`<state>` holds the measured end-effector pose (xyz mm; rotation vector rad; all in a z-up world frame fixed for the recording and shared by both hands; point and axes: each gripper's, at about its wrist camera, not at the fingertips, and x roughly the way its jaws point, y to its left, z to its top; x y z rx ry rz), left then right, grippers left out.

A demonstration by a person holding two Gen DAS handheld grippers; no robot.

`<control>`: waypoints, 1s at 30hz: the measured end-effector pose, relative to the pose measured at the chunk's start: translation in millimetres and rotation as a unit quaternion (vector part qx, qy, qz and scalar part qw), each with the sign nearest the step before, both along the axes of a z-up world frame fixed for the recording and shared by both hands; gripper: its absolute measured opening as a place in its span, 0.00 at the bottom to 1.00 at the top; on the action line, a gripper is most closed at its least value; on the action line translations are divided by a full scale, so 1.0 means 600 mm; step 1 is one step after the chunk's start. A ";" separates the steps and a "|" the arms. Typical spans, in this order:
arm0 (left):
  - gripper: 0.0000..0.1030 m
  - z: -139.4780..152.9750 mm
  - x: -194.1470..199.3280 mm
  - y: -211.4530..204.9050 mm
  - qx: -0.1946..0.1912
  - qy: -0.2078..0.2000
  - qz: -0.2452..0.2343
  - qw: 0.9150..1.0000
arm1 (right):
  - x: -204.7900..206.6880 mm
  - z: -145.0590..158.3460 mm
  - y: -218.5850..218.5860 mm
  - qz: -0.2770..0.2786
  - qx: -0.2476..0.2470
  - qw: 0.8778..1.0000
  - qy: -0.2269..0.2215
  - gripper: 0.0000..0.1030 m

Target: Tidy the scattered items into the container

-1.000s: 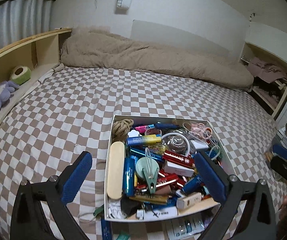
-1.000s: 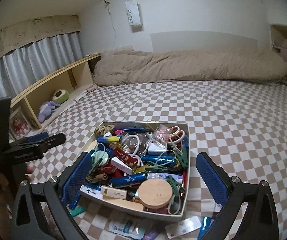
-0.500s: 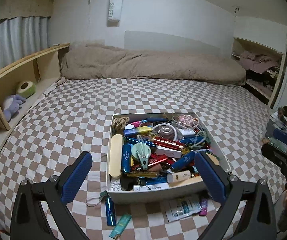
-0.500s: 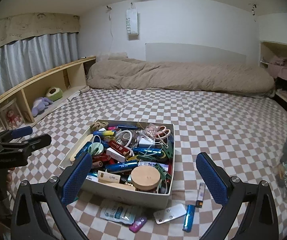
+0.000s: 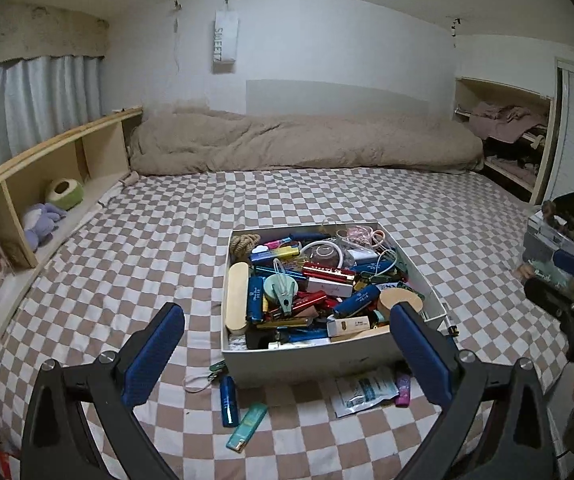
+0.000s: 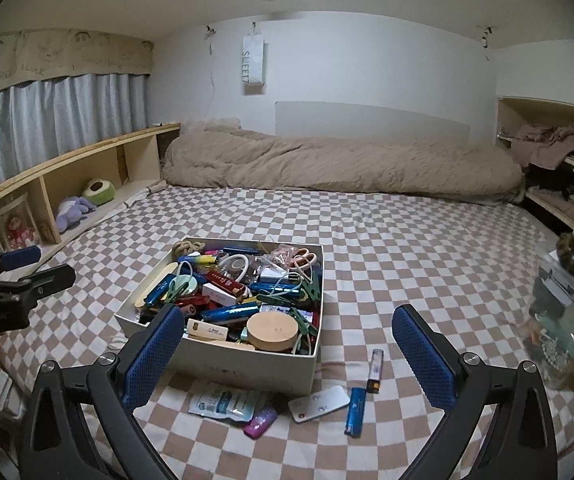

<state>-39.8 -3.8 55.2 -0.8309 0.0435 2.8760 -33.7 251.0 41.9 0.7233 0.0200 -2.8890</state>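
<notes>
A white box (image 5: pixel 307 364) crammed with lighters, clips, cases and cords sits on the checkered bed. Loose on the cover in front of it lie a blue lighter (image 5: pixel 229 400), a teal lighter (image 5: pixel 247 426), a white packet (image 5: pixel 363 394) and a purple item (image 5: pixel 403 390). The right wrist view shows the box (image 6: pixel 247 364), the packet (image 6: pixel 225 402), the purple item (image 6: pixel 261 422), a white card (image 6: pixel 319 398), a blue lighter (image 6: pixel 355 412) and a clear lighter (image 6: pixel 375 372). My left gripper (image 5: pixel 287 316) and right gripper (image 6: pixel 287 314) hang open and empty, short of the box.
A rolled beige duvet (image 5: pixel 299 144) lies across the far end of the bed. A wooden shelf (image 5: pixel 47 184) with plush toys runs along the left side. A clear container (image 6: pixel 563 312) of small things stands at the right edge, beside an open closet shelf (image 6: pixel 547 156).
Both grippers have drawn back from the box, which now looks smaller. The strip of bed in front of it, with the loose items, has come into view.
</notes>
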 end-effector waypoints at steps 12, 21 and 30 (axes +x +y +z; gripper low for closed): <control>1.00 -0.009 0.050 -0.016 -0.014 0.019 0.011 1.000 | 0.047 -0.009 0.003 -0.013 0.019 1.000 0.009 1.00; 1.00 -0.033 0.063 -0.024 -0.013 0.007 0.017 1.000 | 0.057 -0.031 -0.003 -0.009 0.031 0.999 -0.003 1.00; 1.00 -0.043 0.069 -0.030 -0.015 0.002 0.024 1.000 | 0.061 -0.045 -0.002 -0.010 0.028 0.999 -0.011 1.00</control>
